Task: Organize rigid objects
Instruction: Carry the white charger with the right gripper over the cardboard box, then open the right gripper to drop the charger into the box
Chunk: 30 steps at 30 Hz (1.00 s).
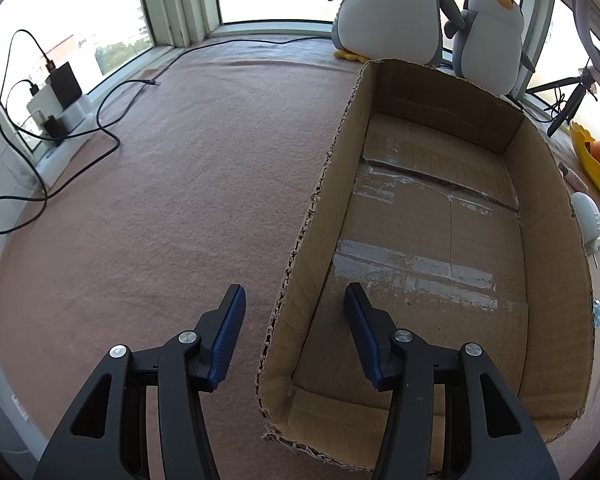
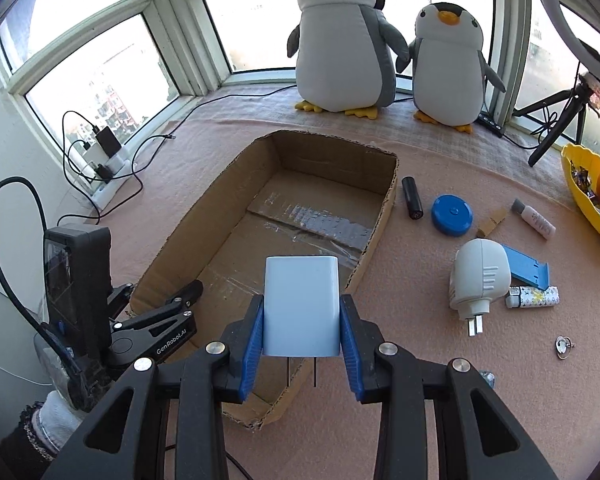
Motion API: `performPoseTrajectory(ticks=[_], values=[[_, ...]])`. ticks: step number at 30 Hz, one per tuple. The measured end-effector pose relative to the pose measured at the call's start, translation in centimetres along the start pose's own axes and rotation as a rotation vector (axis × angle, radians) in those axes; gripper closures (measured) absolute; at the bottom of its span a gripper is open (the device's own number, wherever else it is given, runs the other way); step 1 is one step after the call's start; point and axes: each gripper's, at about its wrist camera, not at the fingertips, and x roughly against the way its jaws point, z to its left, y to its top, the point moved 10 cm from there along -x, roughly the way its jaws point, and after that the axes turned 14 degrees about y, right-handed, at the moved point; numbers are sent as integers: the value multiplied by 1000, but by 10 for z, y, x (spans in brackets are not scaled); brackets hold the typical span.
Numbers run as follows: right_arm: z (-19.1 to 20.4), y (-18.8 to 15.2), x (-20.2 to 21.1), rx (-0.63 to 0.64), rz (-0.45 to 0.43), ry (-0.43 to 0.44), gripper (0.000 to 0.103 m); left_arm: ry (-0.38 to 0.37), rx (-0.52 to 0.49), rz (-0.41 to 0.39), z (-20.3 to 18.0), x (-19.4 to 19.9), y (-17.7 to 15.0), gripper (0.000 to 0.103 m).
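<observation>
An open cardboard box [image 2: 390,200] lies empty on the pink cloth. My right gripper [image 2: 302,312] is shut on a pale blue plug adapter [image 2: 300,304], prongs pointing down, over the box's near end. My left gripper [image 1: 296,312] stands open astride the box's left wall [image 1: 300,264], pads not touching it; it also shows in the right wrist view as the left gripper [image 2: 160,288] at the box's near-left corner. Right of the box lie a black cylinder [image 2: 412,198], a blue round lid [image 2: 452,215], a white plug-in device [image 2: 482,276], a blue flat piece [image 2: 528,268] and small tubes.
Two plush penguins [image 2: 340,40] stand at the window behind the box. A yellow bowl [image 2: 580,196] with oranges and a tripod [image 2: 556,120] are at the right. Chargers and black cables [image 1: 60,92] lie at the left by the window. A small metal ring [image 2: 563,346] lies near right.
</observation>
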Motion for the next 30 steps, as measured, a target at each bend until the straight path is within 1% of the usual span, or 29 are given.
performPoseTrajectory(ticks=[6, 15, 20, 22, 25, 30], values=[[17, -5, -22, 37, 35, 20, 71, 1, -2, -2, 0, 1, 0, 52], [19, -12, -35, 31, 64, 33, 71, 6, -3, -4, 1, 1, 0, 52], [20, -13, -37, 33, 67, 41, 70, 6, -4, -4, 1, 1, 0, 52], [20, -11, -35, 35, 59, 42, 66, 6, -5, -6, 2, 1, 1, 52], [20, -10, -32, 34, 52, 43, 63, 10, -7, -7, 2, 1, 0, 52], [15, -9, -26, 11, 39, 60, 63, 10, -7, -7, 2, 1, 0, 52]])
